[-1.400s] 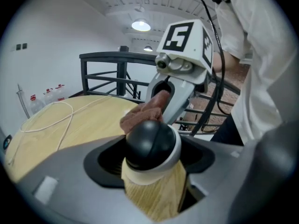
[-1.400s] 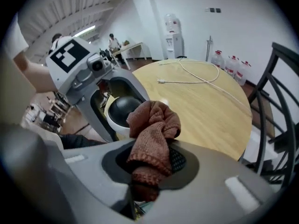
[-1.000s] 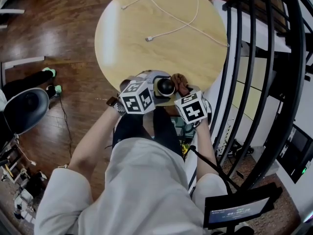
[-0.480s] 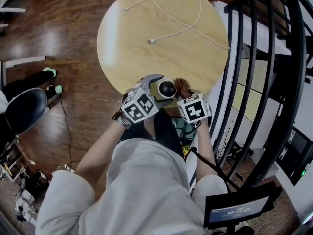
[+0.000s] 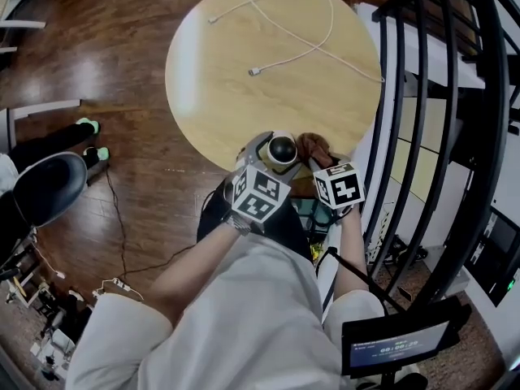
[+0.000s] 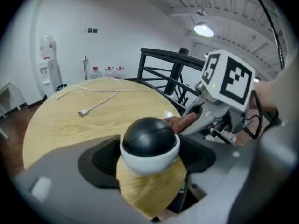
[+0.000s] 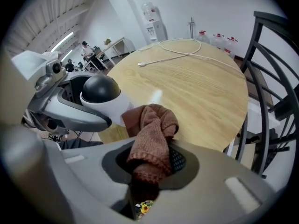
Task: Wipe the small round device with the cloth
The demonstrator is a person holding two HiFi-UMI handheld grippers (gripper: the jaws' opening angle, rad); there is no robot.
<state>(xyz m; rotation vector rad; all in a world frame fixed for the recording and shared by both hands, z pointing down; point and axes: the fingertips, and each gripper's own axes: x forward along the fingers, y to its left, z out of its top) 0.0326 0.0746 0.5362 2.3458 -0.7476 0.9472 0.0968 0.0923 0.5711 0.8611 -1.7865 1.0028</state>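
The small round device point(image 6: 150, 141), a black dome on a white base, is located at the near edge of the round wooden table point(image 5: 244, 80), on the person's side. It is positioned between the jaws of the left gripper point(image 6: 150, 159). These jaws are set wide and are closing. In the left gripper view, the dark pads are seen against the white base on both sides, so the device is gripped. Tabletop wood is visible directly below the base, but it cannot be determined whether the device rests on the table or is raised slightly above it. The brown cloth point(image 7: 152, 134) is pinched between the jaws of the right gripper point(image 7: 154, 161). The cloth is bunched, and its upper folds stand clear above the pads. In the right gripper view, the cloth is placed just beside the right side of the device's white base, and contact between the two cannot be confirmed. In the head view, the two grippers are held close together at the table edge, with the device to the left and the cloth to the right. A white cable point(image 5: 254, 71) is laid in a loop across the far half of the table, well apart from the device. A black railing point(image 6: 176, 71) is located beyond the table on the right side.
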